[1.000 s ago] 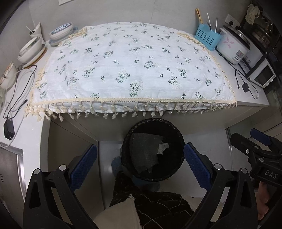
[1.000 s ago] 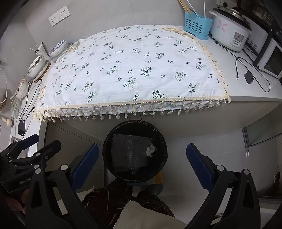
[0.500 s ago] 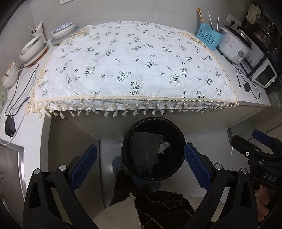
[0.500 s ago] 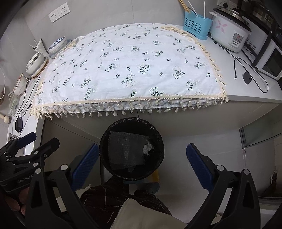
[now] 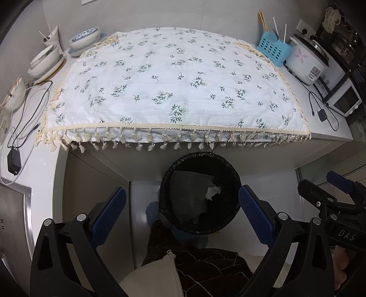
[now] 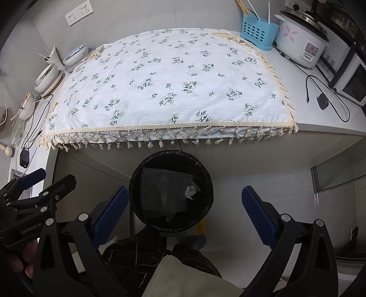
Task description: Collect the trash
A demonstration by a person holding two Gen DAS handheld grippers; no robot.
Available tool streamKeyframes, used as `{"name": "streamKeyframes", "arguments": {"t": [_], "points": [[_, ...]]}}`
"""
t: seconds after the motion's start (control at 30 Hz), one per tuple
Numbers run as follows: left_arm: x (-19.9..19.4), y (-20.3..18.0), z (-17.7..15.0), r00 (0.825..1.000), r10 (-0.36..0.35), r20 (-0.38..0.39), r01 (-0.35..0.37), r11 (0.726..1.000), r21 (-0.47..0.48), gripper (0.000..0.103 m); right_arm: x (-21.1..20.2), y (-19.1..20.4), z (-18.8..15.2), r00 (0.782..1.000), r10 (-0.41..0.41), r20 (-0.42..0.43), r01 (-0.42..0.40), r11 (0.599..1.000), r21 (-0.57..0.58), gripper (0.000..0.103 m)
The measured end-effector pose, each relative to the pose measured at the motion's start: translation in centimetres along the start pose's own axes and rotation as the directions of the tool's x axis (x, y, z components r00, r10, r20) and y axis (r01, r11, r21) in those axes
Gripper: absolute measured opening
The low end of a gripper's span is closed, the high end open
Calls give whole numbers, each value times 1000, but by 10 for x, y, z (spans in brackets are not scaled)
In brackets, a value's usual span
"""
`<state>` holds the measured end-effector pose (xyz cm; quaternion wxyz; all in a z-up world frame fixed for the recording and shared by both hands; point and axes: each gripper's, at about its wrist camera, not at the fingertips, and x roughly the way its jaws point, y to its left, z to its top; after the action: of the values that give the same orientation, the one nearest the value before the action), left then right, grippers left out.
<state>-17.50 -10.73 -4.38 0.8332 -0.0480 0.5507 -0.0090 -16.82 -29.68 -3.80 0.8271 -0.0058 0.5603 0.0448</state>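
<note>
A white counter [image 5: 331,134] against a grey wall [image 6: 160,16] carries a floral tasselled cloth [image 5: 173,91], above pale floor [image 5: 141,201].

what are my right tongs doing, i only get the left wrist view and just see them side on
observer: the right tongs are wide open with nothing between them, aimed down at the black bin.
operator: ok, whats on the wall behind the cloth
observer: two white wall sockets, side by side, above the far left corner of the floral cloth.
operator: anything past the charger at the counters left end
observer: yes, a pale round-ended utensil lies just left of the black charger.
</note>
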Motion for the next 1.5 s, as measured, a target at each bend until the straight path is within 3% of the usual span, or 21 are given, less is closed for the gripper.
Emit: {"name": "streamKeyframes", "arguments": {"t": [1.5], "points": [[3, 0, -1, 1000, 7, -20, -7, 1000, 10, 97, 2, -2, -1, 1000, 4, -10, -4, 1000, -10, 95]]}}
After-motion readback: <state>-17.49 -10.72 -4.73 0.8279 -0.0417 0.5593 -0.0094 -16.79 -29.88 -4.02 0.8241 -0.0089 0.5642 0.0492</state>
